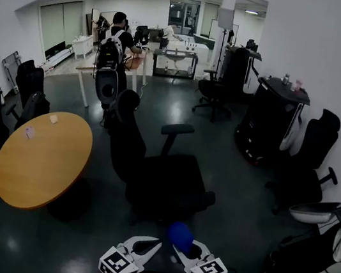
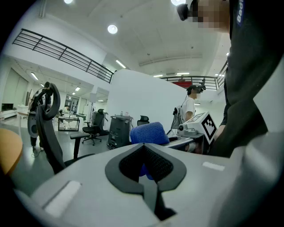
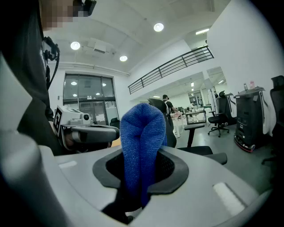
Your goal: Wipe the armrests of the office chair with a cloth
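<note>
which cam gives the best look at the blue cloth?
Right gripper view: the folded blue knit cloth fills the centre, clamped in the right gripper. Head view shows only a small blue lump; left gripper view catches its side.

Cloth (image 1: 180, 236) blue. Office chair (image 1: 169, 181) black. Table (image 1: 43, 163) orange-brown. Left claw cube (image 1: 118, 265): black-white square markers. Floor (image 1: 223, 128) dark, maybe grey-green.

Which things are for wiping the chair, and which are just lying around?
For the job: blue cloth in the right tool, black office chair, its armrest.
Just around: round wooden table, other chairs, black cabinet.
</note>
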`<state>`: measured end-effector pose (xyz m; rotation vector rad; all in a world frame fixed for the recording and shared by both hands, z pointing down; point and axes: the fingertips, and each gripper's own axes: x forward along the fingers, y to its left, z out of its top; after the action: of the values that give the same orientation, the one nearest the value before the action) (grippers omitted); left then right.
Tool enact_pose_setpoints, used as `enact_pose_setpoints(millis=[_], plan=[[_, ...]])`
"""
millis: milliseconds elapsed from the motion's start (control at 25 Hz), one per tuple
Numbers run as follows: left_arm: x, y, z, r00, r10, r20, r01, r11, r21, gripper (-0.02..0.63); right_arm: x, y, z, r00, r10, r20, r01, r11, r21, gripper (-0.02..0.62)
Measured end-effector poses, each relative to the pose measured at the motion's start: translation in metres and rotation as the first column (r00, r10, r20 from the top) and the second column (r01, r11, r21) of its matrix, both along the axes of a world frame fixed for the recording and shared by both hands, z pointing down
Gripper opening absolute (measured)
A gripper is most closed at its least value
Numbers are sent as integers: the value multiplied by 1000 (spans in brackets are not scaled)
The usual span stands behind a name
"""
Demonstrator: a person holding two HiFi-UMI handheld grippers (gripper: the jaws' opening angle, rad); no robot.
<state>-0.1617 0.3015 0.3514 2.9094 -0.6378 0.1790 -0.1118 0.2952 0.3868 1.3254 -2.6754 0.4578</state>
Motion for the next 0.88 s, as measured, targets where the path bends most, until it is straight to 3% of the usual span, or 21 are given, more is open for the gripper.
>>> enact_pose_setpoints(millis=[560,880], plan=[[15,-6,8,1000,1,-1,-1,1000,2,17,13,-2,7,1000,1,11,-1,1000,-8,114],[52,-8,15,1000,11,17,-11,999,-39,17,62,4,9,996,71,54,-69,997,-30,114]])
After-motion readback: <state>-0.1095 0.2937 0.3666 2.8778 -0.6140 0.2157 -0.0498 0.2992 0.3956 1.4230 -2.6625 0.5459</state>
